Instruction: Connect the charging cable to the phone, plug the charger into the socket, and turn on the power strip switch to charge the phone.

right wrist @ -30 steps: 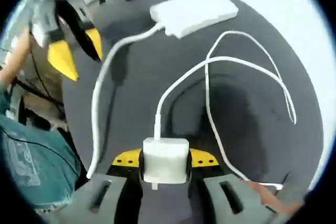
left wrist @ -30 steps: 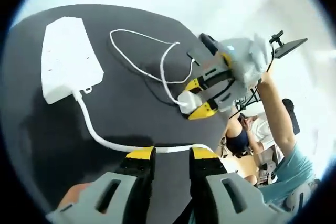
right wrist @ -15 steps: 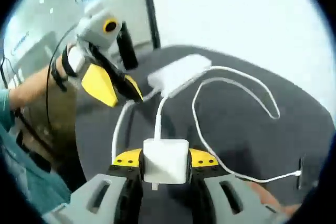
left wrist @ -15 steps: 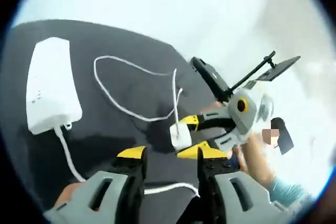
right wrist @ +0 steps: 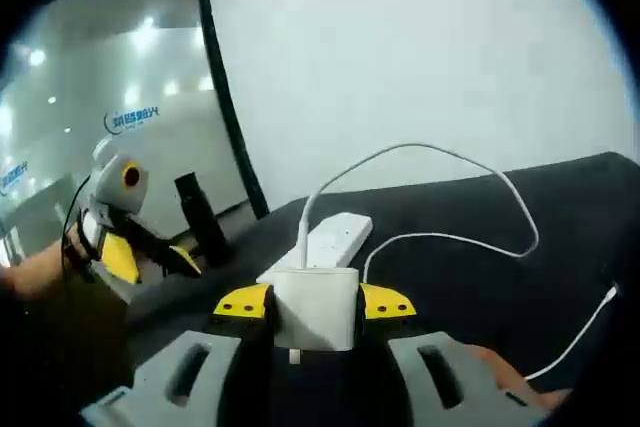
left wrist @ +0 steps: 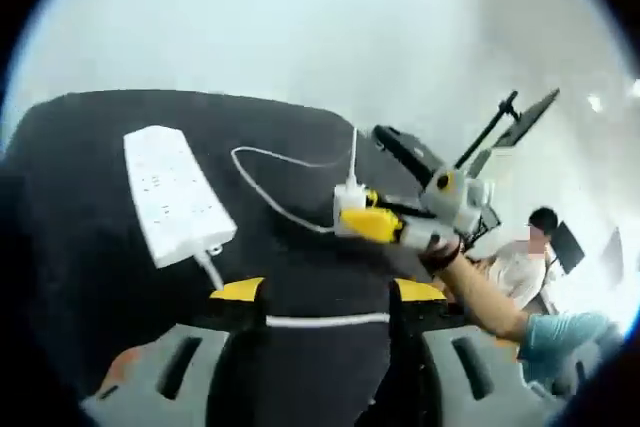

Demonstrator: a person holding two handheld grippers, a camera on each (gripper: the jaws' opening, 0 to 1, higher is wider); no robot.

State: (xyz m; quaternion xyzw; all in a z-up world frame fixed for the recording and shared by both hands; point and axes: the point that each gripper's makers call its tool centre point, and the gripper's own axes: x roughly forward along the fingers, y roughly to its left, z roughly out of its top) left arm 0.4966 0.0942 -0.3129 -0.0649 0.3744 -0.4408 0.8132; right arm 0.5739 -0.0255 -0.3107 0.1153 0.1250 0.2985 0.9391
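Observation:
On the black table point(left wrist: 90, 147) lies a white power strip point(left wrist: 175, 192), its thick cord point(left wrist: 320, 320) passing across between my left gripper's jaws. My left gripper point(left wrist: 328, 292) stands open above that cord, holding nothing. My right gripper point(right wrist: 316, 303) is shut on the white charger point(right wrist: 316, 309), held up off the table; the same charger point(left wrist: 350, 199) is visible in the left gripper view. The thin charging cable point(right wrist: 450, 162) loops from the charger down to its free plug point(right wrist: 610, 293). A dark phone point(left wrist: 405, 152) rests near the table's far edge. The power strip point(right wrist: 328, 235) lies beyond the charger.
The left gripper point(right wrist: 120, 222) with a hand on it enters the right gripper view from the left. A dark post point(right wrist: 198, 215) and a glass wall point(right wrist: 110, 97) stand behind it. A black stand point(left wrist: 500, 127) and a seated person point(left wrist: 525, 257) are past the table's right edge.
My right gripper has lifted the charger and tilted up, so the table sits lower in its view. My left gripper's jaws have spread wider and its view has pulled back.

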